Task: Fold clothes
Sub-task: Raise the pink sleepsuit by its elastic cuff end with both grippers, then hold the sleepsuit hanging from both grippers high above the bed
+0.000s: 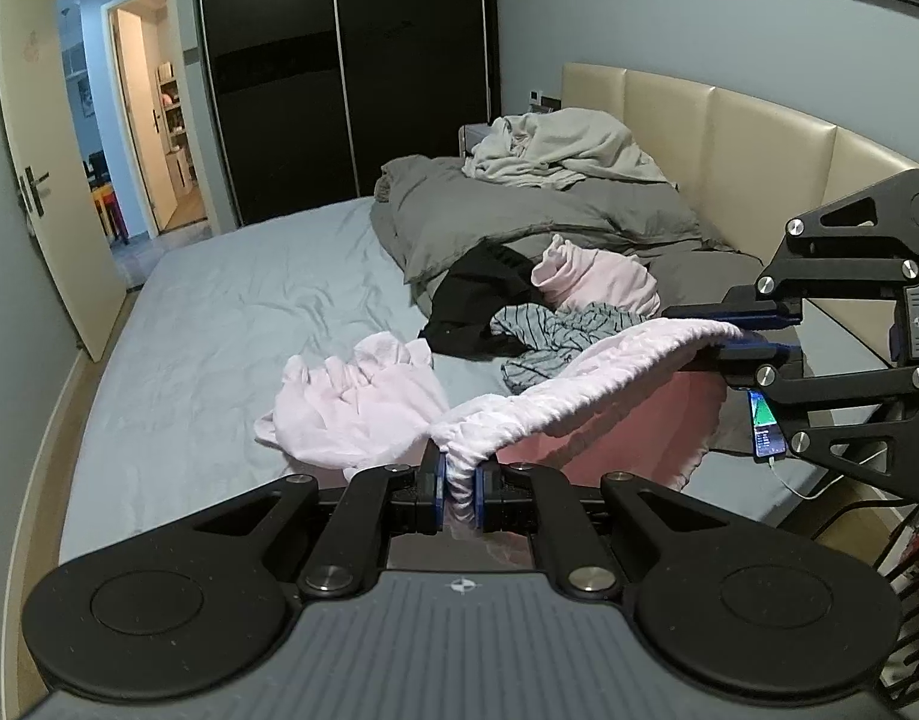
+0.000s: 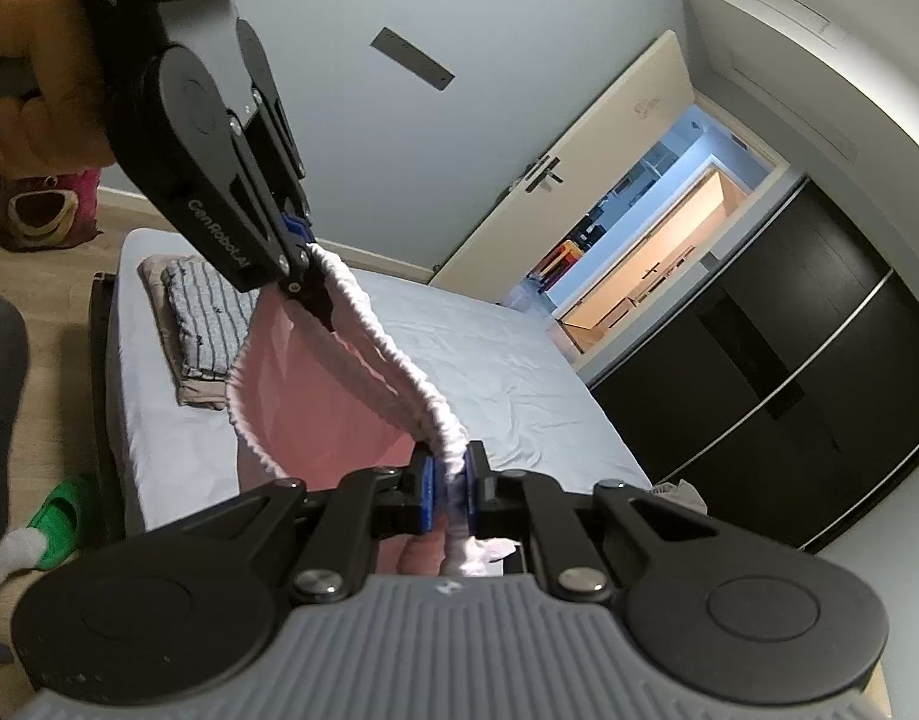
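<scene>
1. Left gripper (image 1: 459,483) and right gripper (image 2: 449,489): both clamped on the pink garment's (image 1: 603,420) elastic waistband, lifted above the bed (image 1: 231,300).
2. Four loose garments near the headboard.
3. Two folded items at the foot corner.

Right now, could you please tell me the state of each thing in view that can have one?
Left gripper: shut on the waistband.
Right gripper: shut on the waistband.
Pink garment: held up above the bed, waistband stretched between the grippers.
Striped top: folded, stacked on a folded beige piece.
Clothes pile: unfolded, crumpled.
Duvet: bunched by the headboard.
Door: open.
Wardrobe: shut.
</scene>
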The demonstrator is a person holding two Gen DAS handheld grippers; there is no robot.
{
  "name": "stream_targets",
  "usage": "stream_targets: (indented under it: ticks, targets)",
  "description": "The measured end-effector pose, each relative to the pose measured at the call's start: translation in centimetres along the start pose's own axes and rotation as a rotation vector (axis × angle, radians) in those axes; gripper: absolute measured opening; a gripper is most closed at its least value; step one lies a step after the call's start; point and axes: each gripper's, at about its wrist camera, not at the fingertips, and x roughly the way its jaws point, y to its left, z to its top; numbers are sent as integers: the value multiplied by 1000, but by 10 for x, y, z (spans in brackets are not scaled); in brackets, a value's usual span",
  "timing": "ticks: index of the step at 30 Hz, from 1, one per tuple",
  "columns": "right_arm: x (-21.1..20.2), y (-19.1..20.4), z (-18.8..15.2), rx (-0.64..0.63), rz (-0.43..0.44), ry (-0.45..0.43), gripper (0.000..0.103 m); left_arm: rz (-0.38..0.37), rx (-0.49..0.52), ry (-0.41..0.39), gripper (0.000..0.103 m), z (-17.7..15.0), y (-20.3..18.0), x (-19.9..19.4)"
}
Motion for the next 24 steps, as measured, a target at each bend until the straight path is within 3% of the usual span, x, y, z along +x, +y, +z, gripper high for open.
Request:
stream_targets:
  ticks: [7, 14, 24]
  targets:
    - [-2, -1, 2, 5, 33, 20, 11, -20, -1, 26, 7, -2, 6, 2]
    - [20, -10, -2, 20, 63, 59, 11, -80, -19, 60, 7, 0, 16, 31]
    - [125, -80, -18, 91, 196, 122, 11, -177, -45, 164, 7, 46, 38, 128]
